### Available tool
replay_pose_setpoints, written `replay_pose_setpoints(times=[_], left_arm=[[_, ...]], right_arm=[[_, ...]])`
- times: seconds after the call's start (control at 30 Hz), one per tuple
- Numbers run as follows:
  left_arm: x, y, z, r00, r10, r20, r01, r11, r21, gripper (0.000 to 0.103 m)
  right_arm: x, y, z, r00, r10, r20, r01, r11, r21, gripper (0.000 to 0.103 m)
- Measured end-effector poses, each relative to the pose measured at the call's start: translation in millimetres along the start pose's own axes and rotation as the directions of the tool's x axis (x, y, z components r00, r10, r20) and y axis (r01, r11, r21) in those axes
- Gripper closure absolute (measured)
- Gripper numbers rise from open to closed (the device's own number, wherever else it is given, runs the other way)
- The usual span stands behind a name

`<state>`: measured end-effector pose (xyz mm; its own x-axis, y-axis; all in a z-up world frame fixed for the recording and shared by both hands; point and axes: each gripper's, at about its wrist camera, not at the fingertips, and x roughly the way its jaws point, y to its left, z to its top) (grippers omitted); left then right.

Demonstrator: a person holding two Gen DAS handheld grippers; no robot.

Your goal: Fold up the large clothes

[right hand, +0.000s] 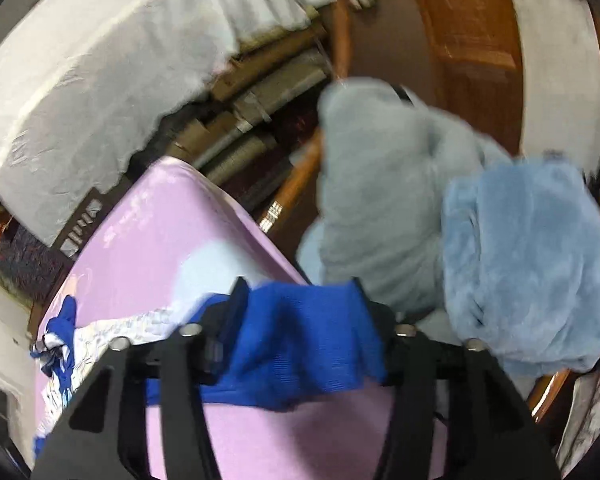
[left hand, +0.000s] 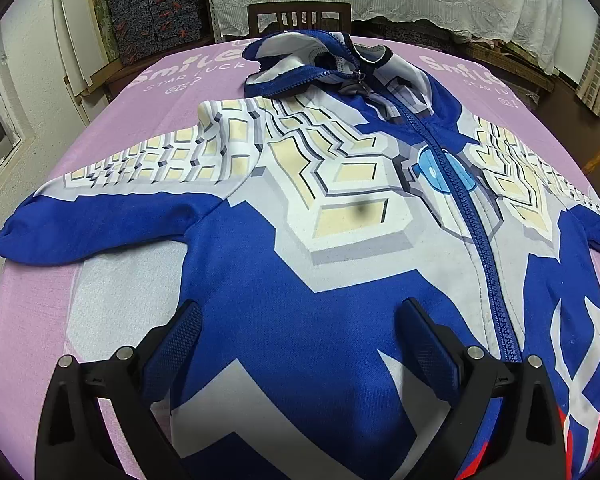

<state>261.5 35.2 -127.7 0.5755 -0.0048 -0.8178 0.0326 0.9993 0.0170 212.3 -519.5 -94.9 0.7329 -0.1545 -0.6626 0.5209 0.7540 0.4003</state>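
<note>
- The hooded jacket point(left hand: 340, 208) lies face up and spread flat on the pink-covered worktop point(left hand: 132, 120), zipper closed, hood at the far end, both sleeves out to the sides.
- The left tongs point(left hand: 300, 320) stand wide above the near blue body panel, gripping nothing.
- The right tongs point(right hand: 300, 296) have blue fabric, apparently the right sleeve cuff point(right hand: 308, 336), bunched between them; the view is blurred, so whether they are actually clamped on it I cannot tell.
- Judged from this, folding has barely begun: no fold is finished, and both sleeves and the body remain to do.
- The jacket's near hem is cut off; the fluffy blue pile point(right hand: 528, 264) on a chair beyond the right edge is indistinct.
</note>
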Motion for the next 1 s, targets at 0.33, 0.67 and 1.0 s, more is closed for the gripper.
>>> replay_pose_setpoints(times=[0.33, 0.67, 1.0], left_arm=[[-17, 33, 6, 0.998, 0.059, 0.025, -0.057, 0.996, -0.067, 0.004], [-41, 224, 5, 0.978, 0.203, 0.035, -0.155, 0.837, -0.525, 0.005], [-5, 278, 22, 0.976, 0.216, -0.032, -0.192, 0.778, -0.598, 0.071]], right_arm=[[50, 103, -61, 0.951, 0.168, -0.261, -0.222, 0.956, -0.191, 0.068], [44, 75, -65, 0.953, 0.205, -0.225, -0.233, 0.967, -0.103, 0.068], [-1, 143, -84, 0.933, 0.306, -0.191, -0.346, 0.909, -0.232, 0.066]])
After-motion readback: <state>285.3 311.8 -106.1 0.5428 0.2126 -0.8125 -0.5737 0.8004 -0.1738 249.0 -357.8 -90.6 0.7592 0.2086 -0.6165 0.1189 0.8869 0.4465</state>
